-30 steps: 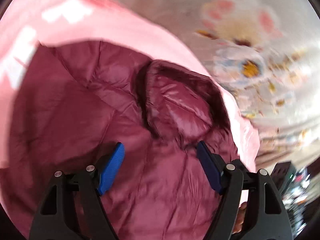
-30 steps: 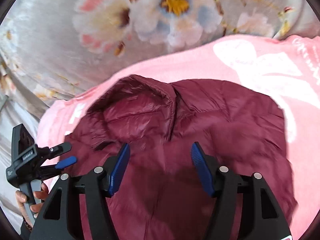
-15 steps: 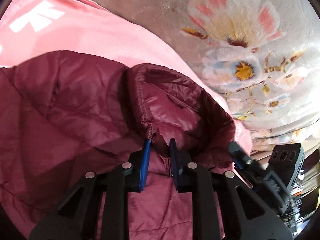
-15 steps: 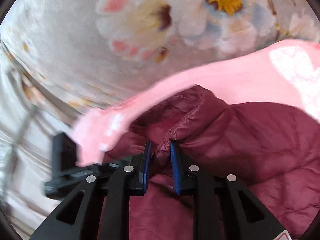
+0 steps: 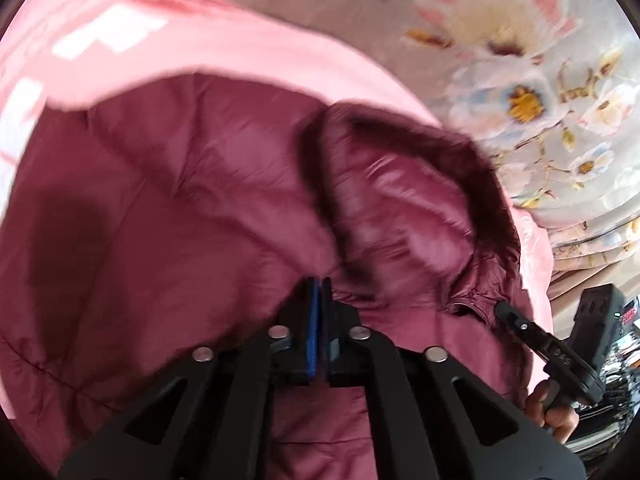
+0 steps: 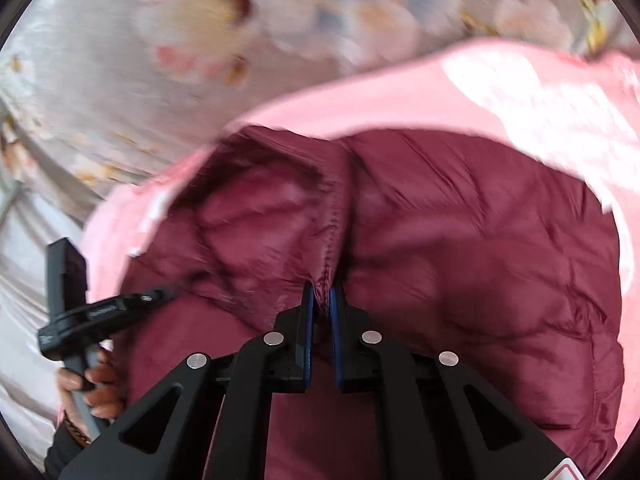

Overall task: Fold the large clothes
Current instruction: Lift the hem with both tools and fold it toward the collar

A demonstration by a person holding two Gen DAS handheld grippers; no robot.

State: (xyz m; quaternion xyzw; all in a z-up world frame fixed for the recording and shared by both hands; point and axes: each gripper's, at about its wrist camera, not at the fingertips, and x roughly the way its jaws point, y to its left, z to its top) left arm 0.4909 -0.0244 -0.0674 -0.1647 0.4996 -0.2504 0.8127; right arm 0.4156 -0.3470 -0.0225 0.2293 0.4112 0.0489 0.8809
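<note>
Maroon quilted jacket (image 5: 192, 216), collar edge pinched by both grippers

Pink blanket (image 5: 248, 52) with white markings, spread over pale floral bedsheet (image 5: 532, 92). Dark clutter (image 5: 624, 320) at far right edge, possibly electronics; too blurred.
</note>
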